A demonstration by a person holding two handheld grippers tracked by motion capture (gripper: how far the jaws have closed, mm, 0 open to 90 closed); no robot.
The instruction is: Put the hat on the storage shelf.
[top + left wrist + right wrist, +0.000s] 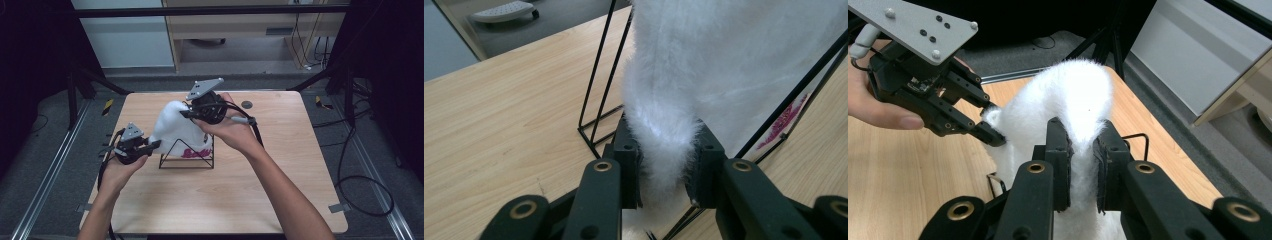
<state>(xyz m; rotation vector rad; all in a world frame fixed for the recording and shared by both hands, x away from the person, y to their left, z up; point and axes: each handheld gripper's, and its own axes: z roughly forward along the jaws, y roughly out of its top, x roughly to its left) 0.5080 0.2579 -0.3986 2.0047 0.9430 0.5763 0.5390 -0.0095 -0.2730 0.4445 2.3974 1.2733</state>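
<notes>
A white fluffy fabric piece (175, 127) with pink print along its lower edge hangs over a black wire stand (187, 161) at the middle of the wooden table (280, 165). My left gripper (156, 145) is shut on the fabric's lower left edge, and the left gripper view shows fur (724, 65) pinched between the jaws of that gripper (666, 167) beside the stand's wires (599, 90). My right gripper (185, 114) is shut on the top of the fabric. In the right gripper view its jaws squeeze a ridge of fur (1073, 95), with the left gripper (990, 125) farther off on the left.
A small dark round disc (246, 104) lies on the table behind the right hand. Cables (360, 190) trail over the floor at the right. Dark frame posts (75, 90) and a pale cabinet (240, 30) stand beyond the table's far edge.
</notes>
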